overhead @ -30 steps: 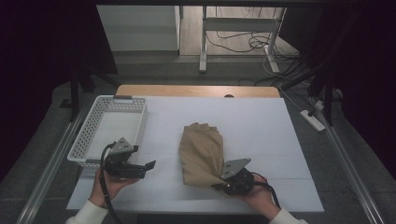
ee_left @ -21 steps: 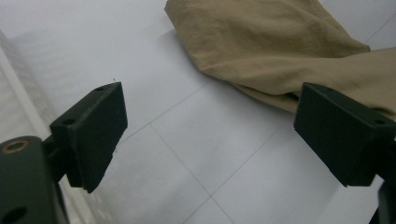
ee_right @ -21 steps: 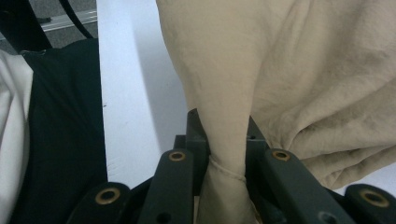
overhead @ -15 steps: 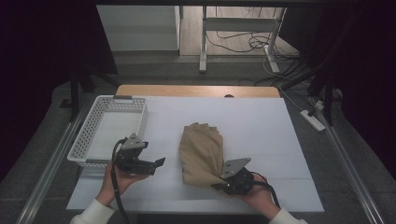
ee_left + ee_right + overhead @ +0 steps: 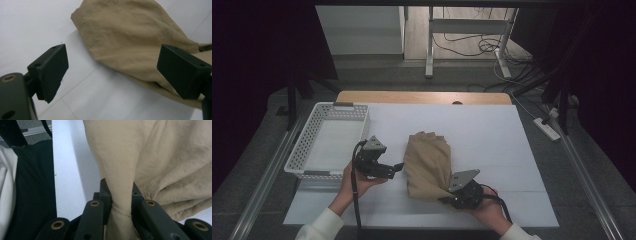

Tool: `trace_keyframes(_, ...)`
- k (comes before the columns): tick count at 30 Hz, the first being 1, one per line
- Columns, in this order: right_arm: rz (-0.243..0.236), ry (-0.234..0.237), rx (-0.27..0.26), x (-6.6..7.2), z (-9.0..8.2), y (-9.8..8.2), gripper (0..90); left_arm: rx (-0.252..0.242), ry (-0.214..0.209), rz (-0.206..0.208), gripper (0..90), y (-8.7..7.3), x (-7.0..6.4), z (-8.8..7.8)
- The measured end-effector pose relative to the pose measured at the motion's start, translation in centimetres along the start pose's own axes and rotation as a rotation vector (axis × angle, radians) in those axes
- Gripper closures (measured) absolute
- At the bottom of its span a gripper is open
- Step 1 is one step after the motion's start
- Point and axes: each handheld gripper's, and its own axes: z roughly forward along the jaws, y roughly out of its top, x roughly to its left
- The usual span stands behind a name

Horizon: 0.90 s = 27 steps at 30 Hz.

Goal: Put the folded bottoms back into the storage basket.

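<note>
Tan cloth (image 5: 428, 165), soft and creased, heaped in loose folds near the middle of the white table (image 5: 492, 135), a little toward the near edge. Narrow at the far end, broader toward the near end, with one near corner drawn out into a tight twist. Just right of the white mesh basket (image 5: 329, 140), well apart from it.

From the high view: whole outline of the cloth, left gripper (image 5: 398, 167) just beside its left edge, right gripper (image 5: 446, 199) at its near right corner.

From the left gripper view: fine weave and wrinkles of the cloth (image 5: 130, 37), fingers (image 5: 50, 71) spread wide, nothing between them, cloth edge lying just ahead on bare table.

From the right gripper view: fingers (image 5: 105, 188) pinching the twisted corner of the cloth (image 5: 120, 182), a stitched hem visible at the pinch, fabric fanning out beyond; dark clothing and a white sleeve (image 5: 6, 192) at the left.
</note>
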Motion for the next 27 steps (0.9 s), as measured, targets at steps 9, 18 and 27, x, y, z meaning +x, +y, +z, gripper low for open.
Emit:
trace_keyframes(9,0.001,0.003,0.001,0.0,0.1,-0.1,78.6,0.001,0.006,-0.009,11.2,1.5,0.9,2.4)
trace_keyframes(18,0.001,0.003,0.002,-0.1,0.1,-0.1,78.6,0.016,0.001,-0.011,11.2,2.3,1.7,3.8)
trace_keyframes(27,0.004,0.002,0.001,-0.1,0.1,-0.1,78.6,0.024,-0.002,-0.004,10.6,3.6,2.4,5.7)
